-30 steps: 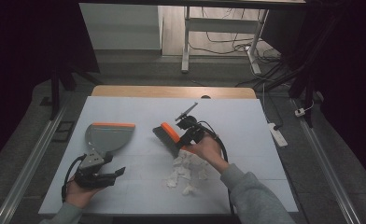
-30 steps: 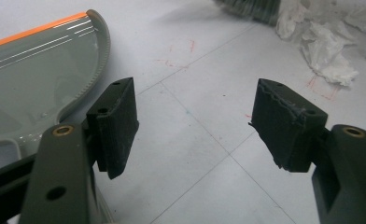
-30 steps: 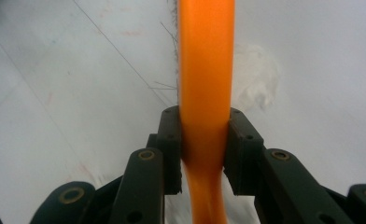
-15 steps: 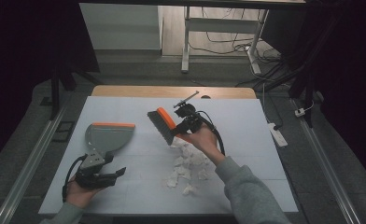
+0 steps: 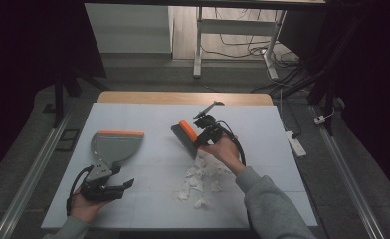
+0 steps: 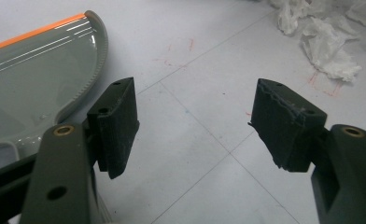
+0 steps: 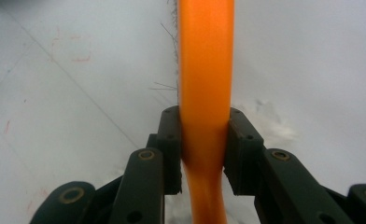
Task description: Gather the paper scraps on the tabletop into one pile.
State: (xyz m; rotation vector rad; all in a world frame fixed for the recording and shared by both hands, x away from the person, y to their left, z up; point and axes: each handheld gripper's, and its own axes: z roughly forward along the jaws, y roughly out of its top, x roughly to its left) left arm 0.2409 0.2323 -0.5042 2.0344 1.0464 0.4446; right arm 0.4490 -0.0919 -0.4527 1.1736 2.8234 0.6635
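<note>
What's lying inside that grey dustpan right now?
The dustpan looks bare inside; the torn paper scraps lie on the table. Its handle end is hidden behind the left gripper.

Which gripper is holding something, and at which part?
The right gripper clamps the brush by its orange handle; the left gripper is open, holding nothing.

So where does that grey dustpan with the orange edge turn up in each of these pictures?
High view: the dustpan lies left of centre on the table, just beyond the left gripper.
Left gripper view: it sits at the upper left, beside the left finger.
Right gripper view: not in it.
Shared landmark: the crumpled paper scraps, upper right in the left gripper view.
</note>
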